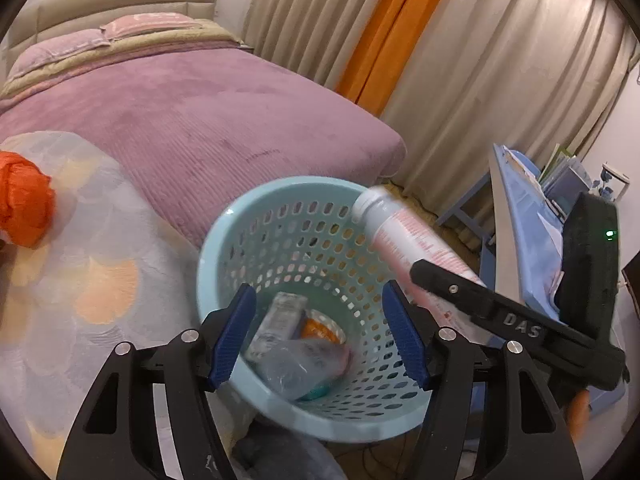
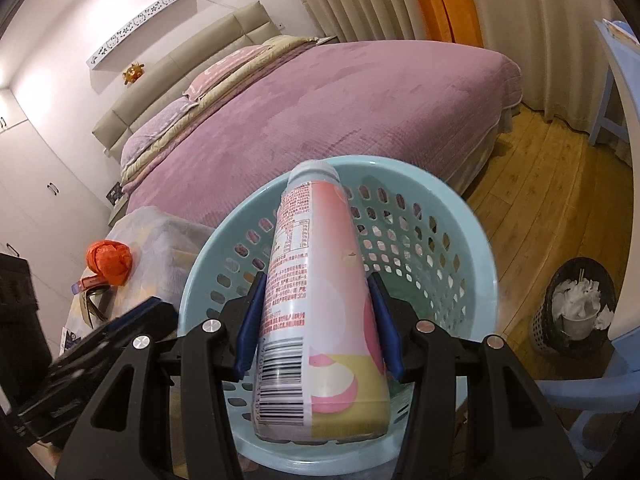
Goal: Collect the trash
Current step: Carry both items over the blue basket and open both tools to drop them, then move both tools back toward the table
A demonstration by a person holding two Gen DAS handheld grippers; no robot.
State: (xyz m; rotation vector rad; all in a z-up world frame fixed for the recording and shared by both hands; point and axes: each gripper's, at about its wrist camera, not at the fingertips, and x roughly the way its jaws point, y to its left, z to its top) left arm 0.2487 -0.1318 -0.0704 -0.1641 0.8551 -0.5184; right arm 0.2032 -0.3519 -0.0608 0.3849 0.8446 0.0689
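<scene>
The right claw (image 2: 316, 328) pinches a pink-and-white drink bottle (image 2: 320, 300) between its blue pads (image 2: 250, 336), gripping it around the lower body with the barcode end nearest the lens and the white cap pointing away. The bottle hangs tilted over the mouth of a light blue perforated basket (image 2: 472, 264), its cap reaching toward the far rim.

The left claw (image 1: 320, 334) is spread wide with nothing between its pads (image 1: 234, 338), hovering just above the near rim of the same basket (image 1: 224, 240). From this side the bottle (image 1: 404, 240) enters from the right, held by the right claw's black finger. At the bottom of the basket lie a crumpled clear plastic bag (image 1: 304, 364), a small flat packet (image 1: 276, 320) and an orange-and-white wrapper (image 1: 322, 326).

Left of the basket, a crumpled orange ball (image 1: 22, 200) rests on a floral-patterned cover (image 1: 80, 280). Beyond stands a bed (image 1: 200, 120) with a purple blanket. On the wooden floor (image 2: 540, 200) to the right sits a black bin (image 2: 576, 312) stuffed with white tissue.
</scene>
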